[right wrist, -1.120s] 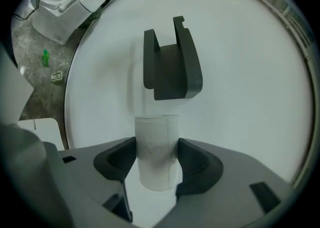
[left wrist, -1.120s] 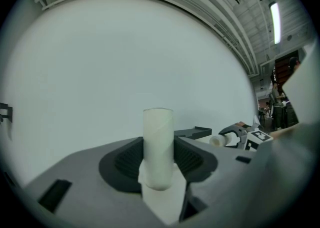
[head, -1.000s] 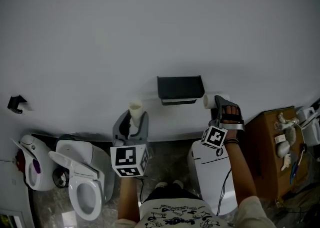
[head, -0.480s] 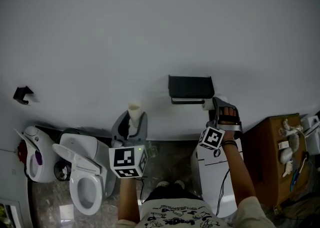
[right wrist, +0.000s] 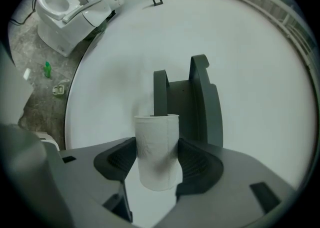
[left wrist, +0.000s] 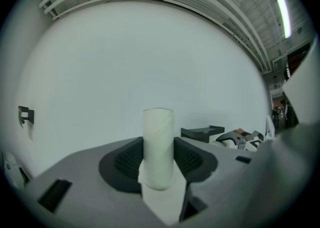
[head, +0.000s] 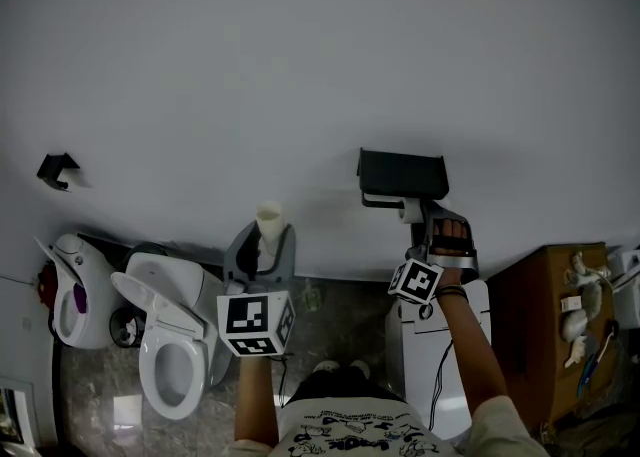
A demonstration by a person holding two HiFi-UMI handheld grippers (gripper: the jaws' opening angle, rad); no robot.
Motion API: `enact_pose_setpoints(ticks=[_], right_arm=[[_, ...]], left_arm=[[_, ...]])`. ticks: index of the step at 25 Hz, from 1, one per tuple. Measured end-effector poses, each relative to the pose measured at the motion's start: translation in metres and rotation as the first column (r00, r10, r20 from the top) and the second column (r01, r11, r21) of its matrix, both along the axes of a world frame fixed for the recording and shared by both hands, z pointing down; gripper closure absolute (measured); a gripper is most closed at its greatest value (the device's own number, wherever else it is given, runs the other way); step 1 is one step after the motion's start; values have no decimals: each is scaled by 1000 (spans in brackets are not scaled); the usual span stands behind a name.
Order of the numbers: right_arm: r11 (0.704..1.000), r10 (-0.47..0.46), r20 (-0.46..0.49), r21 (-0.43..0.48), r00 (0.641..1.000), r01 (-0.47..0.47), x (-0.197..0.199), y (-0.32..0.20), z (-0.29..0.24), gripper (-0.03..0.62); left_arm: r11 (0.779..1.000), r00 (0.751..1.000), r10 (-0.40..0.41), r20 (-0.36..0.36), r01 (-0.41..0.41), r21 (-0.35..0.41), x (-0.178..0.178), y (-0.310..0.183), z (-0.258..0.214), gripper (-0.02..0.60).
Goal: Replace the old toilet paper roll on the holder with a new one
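Two claws loaded: left claw point(left wrist: 158, 164) clamps bare old core point(left wrist: 158, 132), so removal judged done; right claw point(right wrist: 156, 164) grips new roll point(right wrist: 156, 137), holder point(right wrist: 197, 107) at 12 o'clock beyond; mounting left.

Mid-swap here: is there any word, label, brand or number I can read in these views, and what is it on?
No readable text in any view.
Shirt print: too blurred to read.
Left marker cube and right marker cube: black-and-white squares only, no letters.
Toilet paper roll and cardboard tube: blank.
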State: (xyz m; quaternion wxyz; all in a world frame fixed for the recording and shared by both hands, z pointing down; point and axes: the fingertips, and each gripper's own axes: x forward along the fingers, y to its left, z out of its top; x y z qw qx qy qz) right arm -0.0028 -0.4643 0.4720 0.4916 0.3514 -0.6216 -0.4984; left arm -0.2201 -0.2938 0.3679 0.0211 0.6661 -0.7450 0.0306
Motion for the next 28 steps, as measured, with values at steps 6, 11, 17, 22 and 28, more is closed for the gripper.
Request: enact_pose_setpoints(ticks=[6,11,17,22,28], right_arm=[[999,-44,19,-1,999,44,-29,11,-3,326],[997,-74,43,2,996,74,-48,19,-6,326],[995,-88,80,-37,993,91,-59,24,-5,319],[993,-95,126,-58,988,103,-58,32,-11,295],[987,-129,196,-69,972,145,-57,57,-23,293]], left_arm=[[1000,1000,-26,4,26,0,-11,9,-1,393],[999,999,-46,7,46,0,-20,17,-1,393],[999,999,-49,3,49,-6,-26,19,2,393],[999,999,-32,-3,32,-3,-21,15,2,393],[1000,1000,6,-3,-6,6,-9,5,-1,393]])
